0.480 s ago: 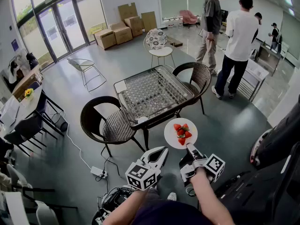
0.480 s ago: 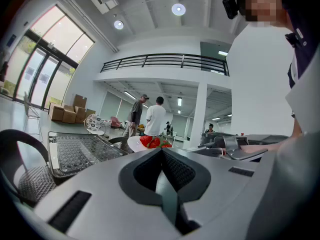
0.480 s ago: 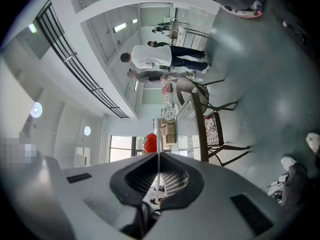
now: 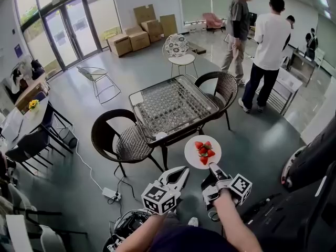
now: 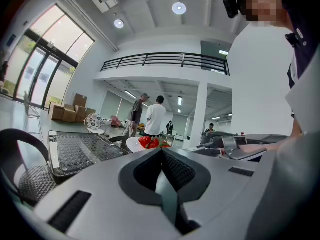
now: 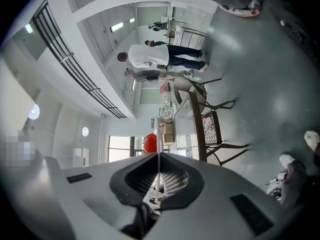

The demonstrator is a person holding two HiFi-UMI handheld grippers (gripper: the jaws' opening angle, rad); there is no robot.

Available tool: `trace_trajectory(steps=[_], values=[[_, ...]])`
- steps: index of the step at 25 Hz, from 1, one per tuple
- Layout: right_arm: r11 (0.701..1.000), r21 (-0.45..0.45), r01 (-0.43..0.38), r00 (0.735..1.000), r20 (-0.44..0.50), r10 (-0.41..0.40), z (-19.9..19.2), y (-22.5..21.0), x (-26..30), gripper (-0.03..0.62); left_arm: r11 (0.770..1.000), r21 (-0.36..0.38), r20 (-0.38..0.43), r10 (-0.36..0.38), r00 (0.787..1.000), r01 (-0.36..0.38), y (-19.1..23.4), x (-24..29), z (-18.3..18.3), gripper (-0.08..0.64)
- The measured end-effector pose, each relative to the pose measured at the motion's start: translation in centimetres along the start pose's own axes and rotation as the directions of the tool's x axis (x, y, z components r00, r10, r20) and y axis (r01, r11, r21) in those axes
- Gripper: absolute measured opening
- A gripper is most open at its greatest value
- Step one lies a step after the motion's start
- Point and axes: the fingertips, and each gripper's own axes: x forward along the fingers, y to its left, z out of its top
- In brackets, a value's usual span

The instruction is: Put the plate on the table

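Two grippers, lower centre: right gripper [image 4: 212,166], forearm [image 4: 231,219] extending up-frame, is clamping the plate [image 4: 191,154] rim; left gripper [image 4: 182,171] is hovering, jaws together.

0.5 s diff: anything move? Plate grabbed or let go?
Nothing visibly changed. The right gripper stays shut on the rim of the plate, which carries the strawberries and is not yet set on the table. The left gripper stays shut and empty beside it.
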Motion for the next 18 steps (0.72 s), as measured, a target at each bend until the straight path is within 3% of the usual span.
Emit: trace_trajectory(steps=[18], values=[[1.000, -0.003, -0.005, 1.000, -0.015, 0.005, 2.3, -0.7, 3.7, 0.015, 1.000, -0.011, -0.020, 0.023, 1.000, -0.023, 3.2, 2.9, -0.8, 0.006]])
